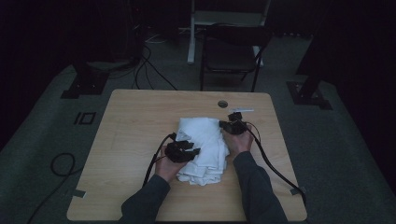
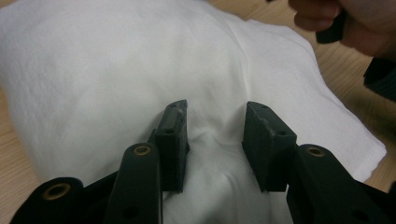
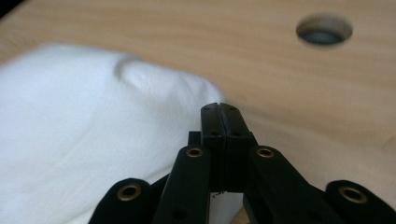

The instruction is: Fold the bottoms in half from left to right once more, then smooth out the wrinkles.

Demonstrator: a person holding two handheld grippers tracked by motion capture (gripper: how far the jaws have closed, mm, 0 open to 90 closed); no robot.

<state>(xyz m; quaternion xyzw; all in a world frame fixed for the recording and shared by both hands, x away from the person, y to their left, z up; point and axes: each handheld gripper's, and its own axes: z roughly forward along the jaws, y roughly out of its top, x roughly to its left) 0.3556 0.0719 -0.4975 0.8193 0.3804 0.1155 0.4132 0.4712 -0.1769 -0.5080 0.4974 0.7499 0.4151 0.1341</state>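
Note:
A white folded cloth lies in a rumpled stack at the middle of the wooden table. My left gripper rests on its left side. In the left gripper view the jaws stand half apart with a puckered ridge of the cloth bunched between them and wrinkles running to the pads. My right gripper sits at the cloth's far right corner. Its jaws are pressed together with nothing visible between them, beside the edge of the cloth.
A round cable hole is in the tabletop just beyond the right gripper, with a small white strip near it. A dark chair stands behind the table. The person's right hand shows past the cloth.

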